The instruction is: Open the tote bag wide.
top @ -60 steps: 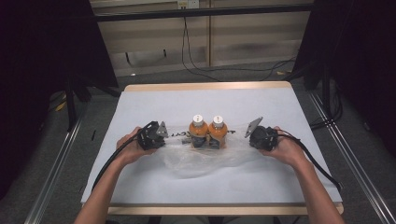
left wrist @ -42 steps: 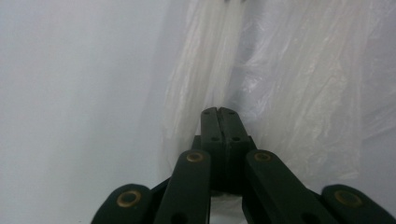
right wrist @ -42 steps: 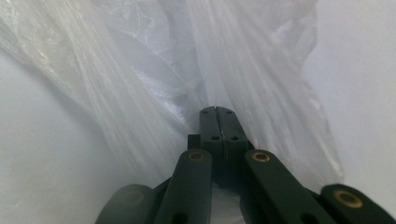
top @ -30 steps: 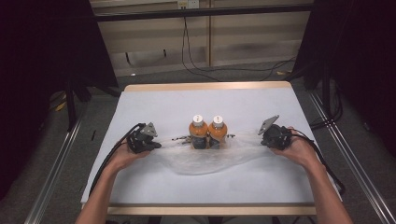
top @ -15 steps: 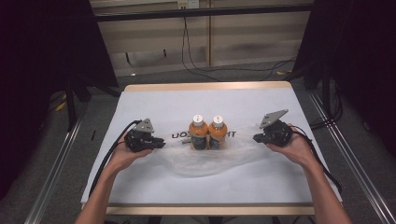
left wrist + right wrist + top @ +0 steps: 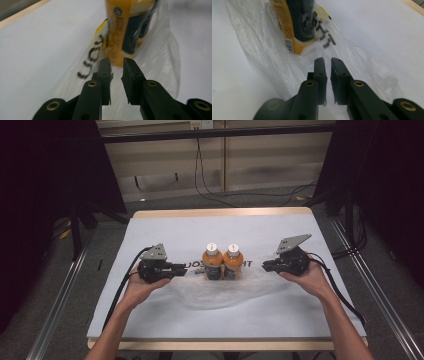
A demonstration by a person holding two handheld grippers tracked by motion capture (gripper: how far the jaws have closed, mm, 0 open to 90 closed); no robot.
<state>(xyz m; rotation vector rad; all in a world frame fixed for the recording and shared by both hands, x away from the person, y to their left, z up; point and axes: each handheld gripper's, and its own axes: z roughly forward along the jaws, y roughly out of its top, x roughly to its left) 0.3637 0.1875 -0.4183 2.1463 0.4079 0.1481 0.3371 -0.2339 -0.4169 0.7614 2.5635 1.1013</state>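
Around the two orange bottles stood a dim room, then my white surface, then the clear bag spread beneath them, its long axis running tool to tool. My left tool lay left of the bottles, my right tool right, about equally near; both jaws slightly parted, gripping nothing I could see.

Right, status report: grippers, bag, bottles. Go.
Left gripper and right gripper flank the bottles, jaws slightly apart. Two orange bottles upright on clear plastic bag. Nothing in the way.
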